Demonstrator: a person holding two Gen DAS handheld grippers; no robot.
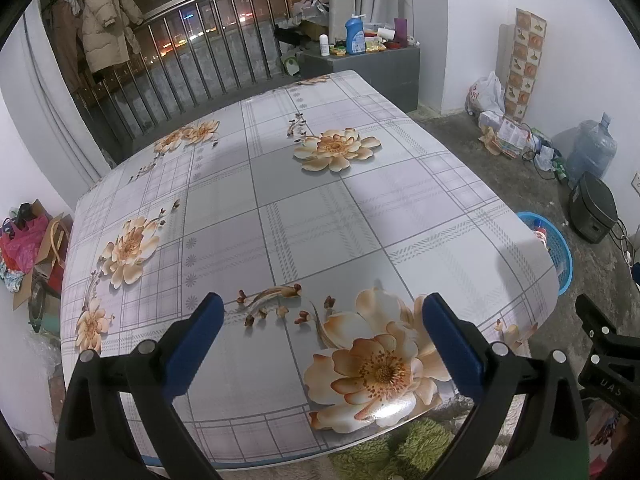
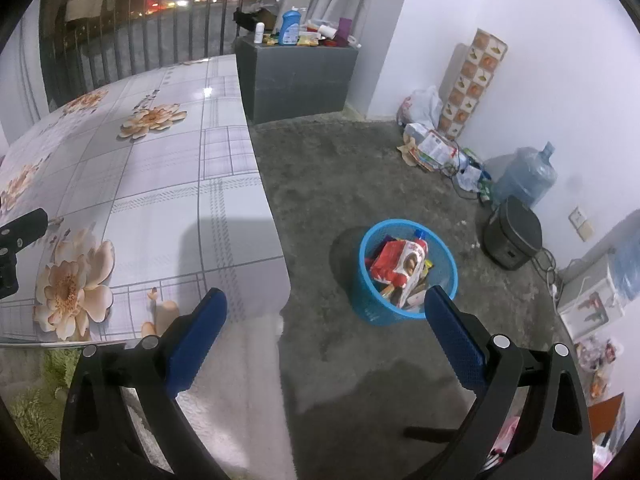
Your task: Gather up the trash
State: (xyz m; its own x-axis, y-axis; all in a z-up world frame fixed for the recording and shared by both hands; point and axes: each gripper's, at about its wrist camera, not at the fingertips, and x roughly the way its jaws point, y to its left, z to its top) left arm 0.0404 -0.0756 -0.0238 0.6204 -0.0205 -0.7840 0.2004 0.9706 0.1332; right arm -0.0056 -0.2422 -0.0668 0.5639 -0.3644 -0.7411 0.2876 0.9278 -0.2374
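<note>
Blue-padded fingers of the left hand-held gripper point(image 1: 322, 312) stand wide apart with nothing between them, hovering over the near edge of the counter point(image 1: 304, 216), whose glossy cloth is printed with grey checks and large peach flowers. No loose item lies on the cloth in either view. Beside it, the right hand-held gripper point(image 2: 326, 306) is likewise spread wide and empty, held above the grey floor point(image 2: 320, 184) just past the counter's right edge; part of its black frame shows at the right border of the left wrist view. Beyond its fingers a blue mesh basket point(image 2: 374, 308) stands on the floor, close to the counter's side, and holds the collected trash: a red and white wrapper point(image 2: 396, 264) on top of other packets. Farther off, a dark round appliance point(image 2: 510, 236) and a large water bottle point(image 2: 526, 176) sit by the white wall. At the far end a grey cabinet point(image 2: 296, 76) carries a blue bottle point(image 2: 289, 27) and small clutter.
</note>
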